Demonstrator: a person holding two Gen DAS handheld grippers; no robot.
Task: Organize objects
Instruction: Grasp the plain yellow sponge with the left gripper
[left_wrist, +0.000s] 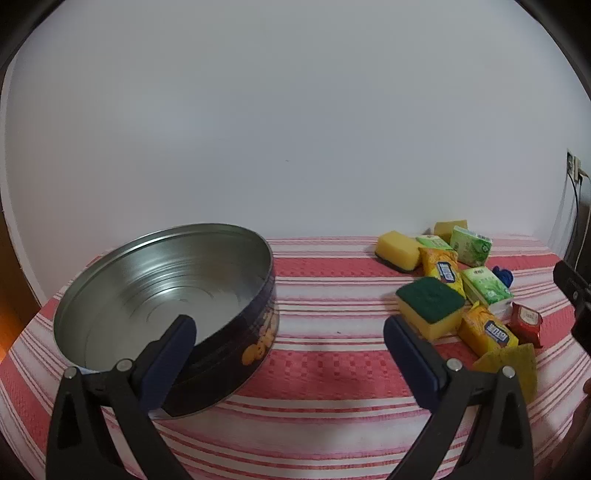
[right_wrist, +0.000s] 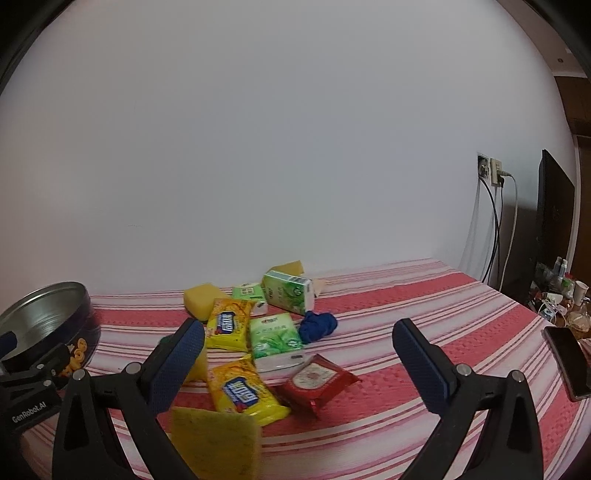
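Spongy yellow slab (right_wrist: 216, 437) (porous), round metal tin (left_wrist: 166, 295).

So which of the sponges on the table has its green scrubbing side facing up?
The sponge closest to the open left gripper: its dark green pad faces up, while the other sponges show only yellow.

Right of the empty round tin (left_wrist: 162, 295), a broad strip of striped tablecloth (left_wrist: 332, 295) lies bare, open for passage. Farther right of the tin, a crowded heap of sponges and packets (left_wrist: 450, 288) blocks the way; the tin's inside is clear.
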